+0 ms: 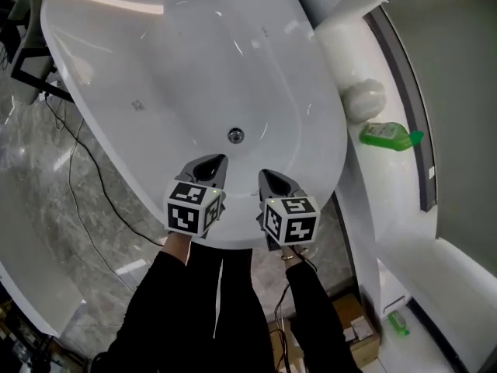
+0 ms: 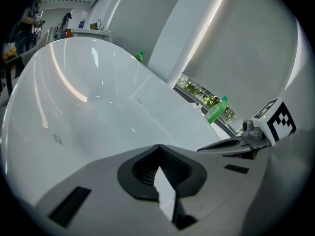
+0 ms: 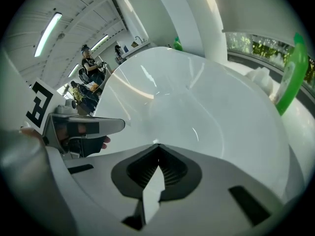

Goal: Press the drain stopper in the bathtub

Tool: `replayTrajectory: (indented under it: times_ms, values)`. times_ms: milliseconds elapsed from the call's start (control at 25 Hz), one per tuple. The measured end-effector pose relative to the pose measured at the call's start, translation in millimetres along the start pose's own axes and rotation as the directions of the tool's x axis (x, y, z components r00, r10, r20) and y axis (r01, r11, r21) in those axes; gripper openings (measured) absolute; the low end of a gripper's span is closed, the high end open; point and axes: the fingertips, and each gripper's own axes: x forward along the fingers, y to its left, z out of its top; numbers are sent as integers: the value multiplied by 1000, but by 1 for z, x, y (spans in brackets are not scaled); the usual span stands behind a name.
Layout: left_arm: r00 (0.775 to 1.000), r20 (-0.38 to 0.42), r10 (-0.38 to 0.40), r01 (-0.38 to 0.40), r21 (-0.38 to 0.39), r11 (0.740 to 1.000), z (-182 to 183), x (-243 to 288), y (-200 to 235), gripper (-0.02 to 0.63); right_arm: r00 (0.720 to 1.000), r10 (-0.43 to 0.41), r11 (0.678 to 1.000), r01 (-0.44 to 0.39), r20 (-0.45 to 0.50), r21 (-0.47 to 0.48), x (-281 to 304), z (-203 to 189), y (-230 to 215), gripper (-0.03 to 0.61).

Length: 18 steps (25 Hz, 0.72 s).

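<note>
The small round metal drain stopper (image 1: pixel 235 135) sits in the floor of the white oval bathtub (image 1: pixel 101 45), near its close end. Both grippers hover side by side over the tub's near rim, short of the stopper. My left gripper (image 1: pixel 213 162) is shut and empty, its tip just below and left of the stopper. My right gripper (image 1: pixel 269 177) is shut too, below and right of it. In the left gripper view the jaws (image 2: pixel 157 147) meet over bare tub wall; the right gripper (image 3: pixel 156 145) shows the same. Neither gripper view shows the stopper.
A green bottle (image 1: pixel 390 136) and a white rounded object (image 1: pixel 363 99) rest on the ledge right of the tub. A black cable (image 1: pixel 78 169) trails over the marble floor at left. A cardboard box (image 1: pixel 353 325) sits at the lower right. A person (image 3: pixel 88 65) stands far off.
</note>
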Motion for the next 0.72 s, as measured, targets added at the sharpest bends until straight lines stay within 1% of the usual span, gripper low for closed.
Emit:
replayTrajectory:
  times_ms: [160,520,720]
  values:
    - [1000,-31,-3,2,-5,1000,-9,18,11,8,1000,7,1000,-7,-26,12,23,-6,-3,2]
    - [992,-122,3,-6,-23,1000,-46,68,40,8,998,6,1000,-4,-69,24,73,-13,-21,2]
    - [989,-150,-8,6,-15,1000,-54,98,50,8,997,-1,998,6,-76,56,92,-17,-34,2]
